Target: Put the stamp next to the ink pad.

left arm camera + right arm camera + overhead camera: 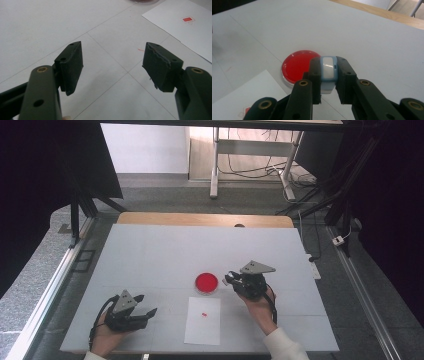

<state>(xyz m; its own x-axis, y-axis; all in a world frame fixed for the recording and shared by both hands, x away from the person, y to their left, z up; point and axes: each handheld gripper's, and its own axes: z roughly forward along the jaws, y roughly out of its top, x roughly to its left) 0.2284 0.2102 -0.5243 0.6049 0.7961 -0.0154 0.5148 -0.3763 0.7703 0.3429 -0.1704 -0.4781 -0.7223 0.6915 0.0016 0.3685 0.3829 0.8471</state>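
We note a desk [150,250] with a white top and a wooden strip along its far edge. Grey speckled floor [165,195] surrounds it. Beyond stands a white metal table frame [216,165] with loose cables [250,170] beneath. Dark curtains [35,180] flank both sides; metal rails [45,295] run along the desk's left and right edges.

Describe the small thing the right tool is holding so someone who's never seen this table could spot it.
Start at the white table and find the round red dish near its middle. Just right of it, the right tool is shut on a small white block with a light-blue rim, the one item lifted off the table.
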